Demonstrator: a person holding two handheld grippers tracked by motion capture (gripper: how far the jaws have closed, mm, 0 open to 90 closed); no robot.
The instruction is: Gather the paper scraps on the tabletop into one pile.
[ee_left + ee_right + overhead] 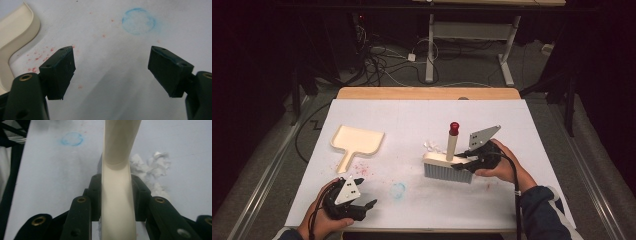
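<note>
White table sheet point(412, 115) is marked with red specks and a blue ring point(138, 21). Brush point(448, 167) is pinched at its cream handle by the right gripper point(468, 161), bristles down; paper scraps point(152, 166) are seen just beyond the fingers. Left gripper point(111, 72) is held spread, nothing between; dustpan point(15, 40) is seen just beside its left finger.
</note>
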